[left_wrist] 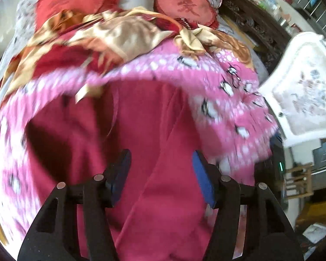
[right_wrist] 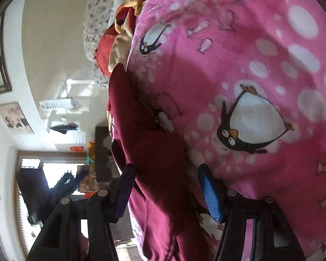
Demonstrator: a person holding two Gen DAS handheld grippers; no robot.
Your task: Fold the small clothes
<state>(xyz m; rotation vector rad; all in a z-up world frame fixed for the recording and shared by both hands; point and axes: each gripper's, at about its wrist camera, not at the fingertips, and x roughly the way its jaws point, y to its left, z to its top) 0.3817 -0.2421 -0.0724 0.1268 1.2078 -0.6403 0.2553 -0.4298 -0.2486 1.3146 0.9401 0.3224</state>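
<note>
garment: dark red garment (left_wrist: 154, 134) spread on the pink penguin blanket (left_wrist: 234, 100), toward the near edge of the bed; in the right wrist view the same garment (right_wrist: 150, 143) runs along the blanket's (right_wrist: 260, 65) left edge, partly bunched.
left gripper: left gripper (left_wrist: 160, 174) jaws wide apart, blue pads on either side of the red cloth, nothing pinched; whether pads touch the fabric, cannot tell.
right gripper: right gripper (right_wrist: 166, 187) also spread wide, straddling a ridge of the garment at the blanket edge; no grip visible.
risk 1: closing here could catch blanket pile together with the garment, since both are soft and layered; the fold would then drag the blanket.
risk 2: garment lies near the bed's edge on the right-wrist side; a loose pinch or a pull outward may slide it off.
risk 3: left view is motion-blurred, so hem and seam positions are uncertain; likely an uneven fold if grabbed mid-panel.
surface: soft bed, fleece blanket over it, red-gold satin quilt (left_wrist: 110, 34) heaped at the far edge, heart cushions (left_wrist: 184, 6) beyond.
room: white ornate chair (left_wrist: 302, 91) beside the bed's right edge; framed pictures (right_wrist: 15, 117) on a pale wall, bright window (right_wrist: 60, 174) low in the right wrist view.
</note>
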